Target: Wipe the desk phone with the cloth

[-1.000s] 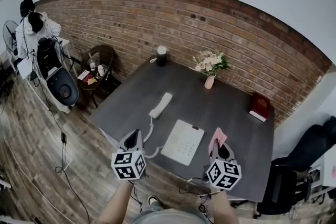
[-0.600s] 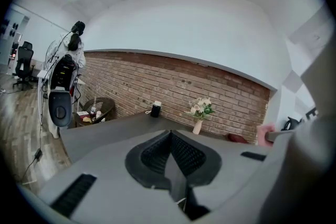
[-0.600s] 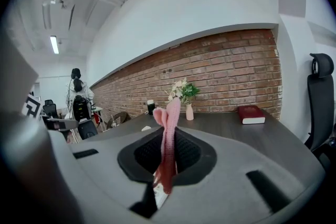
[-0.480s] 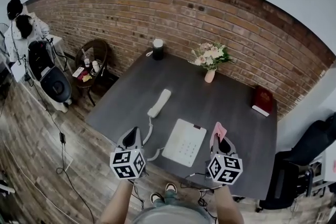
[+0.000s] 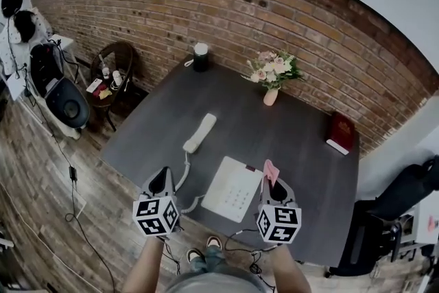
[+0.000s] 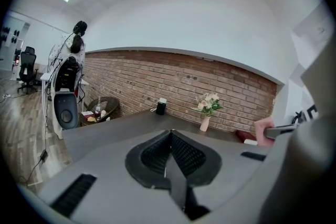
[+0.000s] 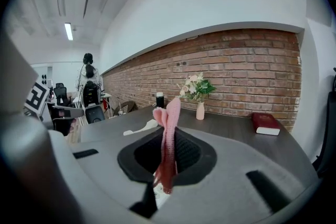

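A white desk phone base (image 5: 234,188) lies on the dark grey desk (image 5: 295,141) near its front edge. Its handset (image 5: 195,133) lies off the cradle to the left (image 7: 139,127), joined by a coiled cord (image 5: 183,178). My right gripper (image 5: 271,183) hovers over the base's right edge, shut on a pink cloth (image 5: 271,170) (image 7: 167,139) that stands up from its jaws. My left gripper (image 5: 160,183) (image 6: 169,157) is shut with nothing in it, at the desk's front-left edge beside the cord.
A vase of flowers (image 5: 271,76) and a black-and-white cylinder (image 5: 199,56) stand at the back by the brick wall. A red book (image 5: 341,132) lies at the right. A round side table (image 5: 110,76) and equipment stand on the floor to the left.
The head view has shifted, so the desk sits lower-left in frame. Both grippers have drifted left; the right one, still holding the cloth, is now over the phone base's right edge.
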`<state>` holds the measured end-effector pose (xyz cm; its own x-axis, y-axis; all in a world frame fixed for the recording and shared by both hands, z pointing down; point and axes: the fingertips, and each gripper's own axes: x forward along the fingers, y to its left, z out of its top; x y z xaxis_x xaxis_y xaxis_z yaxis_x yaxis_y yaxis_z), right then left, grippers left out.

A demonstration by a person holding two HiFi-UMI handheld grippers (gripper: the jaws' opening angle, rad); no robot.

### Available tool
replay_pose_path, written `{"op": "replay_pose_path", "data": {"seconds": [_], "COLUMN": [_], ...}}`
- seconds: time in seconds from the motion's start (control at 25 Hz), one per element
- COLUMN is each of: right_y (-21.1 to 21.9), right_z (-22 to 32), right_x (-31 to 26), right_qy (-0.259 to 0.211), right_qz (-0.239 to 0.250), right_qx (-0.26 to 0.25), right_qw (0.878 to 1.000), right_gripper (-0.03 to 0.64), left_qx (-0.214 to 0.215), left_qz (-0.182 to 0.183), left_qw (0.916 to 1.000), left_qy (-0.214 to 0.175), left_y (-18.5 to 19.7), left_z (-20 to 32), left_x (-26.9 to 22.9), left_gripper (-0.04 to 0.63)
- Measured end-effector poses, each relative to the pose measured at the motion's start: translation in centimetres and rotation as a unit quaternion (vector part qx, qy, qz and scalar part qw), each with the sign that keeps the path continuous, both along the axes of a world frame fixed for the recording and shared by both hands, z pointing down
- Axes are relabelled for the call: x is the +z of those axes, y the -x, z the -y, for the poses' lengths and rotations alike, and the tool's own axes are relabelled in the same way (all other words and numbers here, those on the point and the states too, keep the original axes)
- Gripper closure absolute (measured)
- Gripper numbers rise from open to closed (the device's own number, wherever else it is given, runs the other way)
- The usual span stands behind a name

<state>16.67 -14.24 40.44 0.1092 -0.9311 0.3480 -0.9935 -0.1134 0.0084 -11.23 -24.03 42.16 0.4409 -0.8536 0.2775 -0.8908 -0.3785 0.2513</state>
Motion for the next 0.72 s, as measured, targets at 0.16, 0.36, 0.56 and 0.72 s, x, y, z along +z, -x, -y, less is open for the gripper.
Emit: {"op": "replay_pose_path", "data": {"seconds": [0.16,0.36,0.56,0.72], "right_y": [0.4,0.8,2.1,4.2], "right_z": [1.6,3.4,5.1,6.3], "right_x": [1.0,2.0,3.3,4.6], "right_qy": [0.014,0.025,0.055,0.083], "right_qz": [-0.025,-0.058,-0.124,-0.162], "right_qx": [-0.022,-0.047,-0.095,-0.138], "right_qw": [0.999,0.997,0.986,0.974], "right_gripper": [0.597,0.597,0.597,0.597], "left_qx": [-0.006,-0.028,-0.045,-0.054], "left_qz": [0.010,0.028,0.034,0.037], "left_qw": [0.9999,0.9990,0.9978,0.9969], "left_qy": [0.013,0.022,0.035,0.045], "left_y": [0.7,2.3,3.9,5.4], "left_z": [0.2,0.1,-0.4,-0.8], "left_x": [1.5,3.6,5.9,7.5], "left_gripper": [0.592,0.592,0.592,0.592]}}
